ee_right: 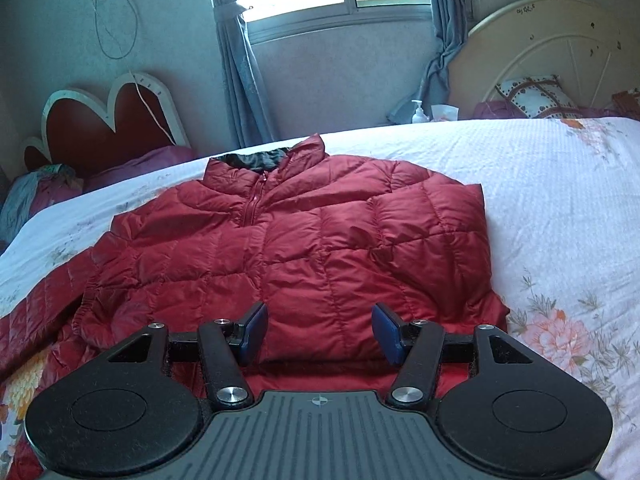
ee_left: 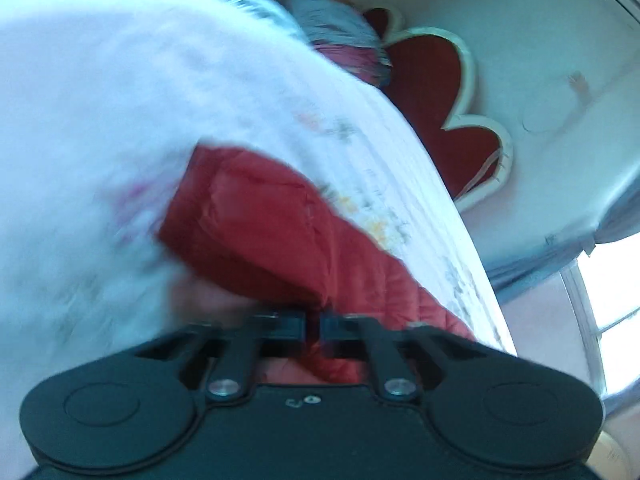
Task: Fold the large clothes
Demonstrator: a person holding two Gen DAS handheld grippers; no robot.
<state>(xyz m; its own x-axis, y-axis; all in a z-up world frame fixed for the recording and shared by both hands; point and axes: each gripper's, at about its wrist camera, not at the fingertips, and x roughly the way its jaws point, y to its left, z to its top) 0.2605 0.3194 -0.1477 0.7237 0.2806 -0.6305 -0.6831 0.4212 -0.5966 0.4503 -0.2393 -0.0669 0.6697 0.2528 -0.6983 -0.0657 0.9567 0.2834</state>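
On the bed (ee_right: 540, 200), red jacket (ee_right: 320, 232).

The puffer jacket (ee_right: 320, 240) is deep red, quilted in rectangular panels, with a black collar lining and a red zip. The bedspread (ee_right: 560, 208) under it is white with pink and orange flowers and grey-green leaves. The heart-shaped headboard (ee_right: 100, 128) is dark red edged in cream. The curtains (ee_right: 236, 80) are grey-blue. The right gripper (ee_right: 320, 330) is black with blue pads (ee_right: 256, 328).
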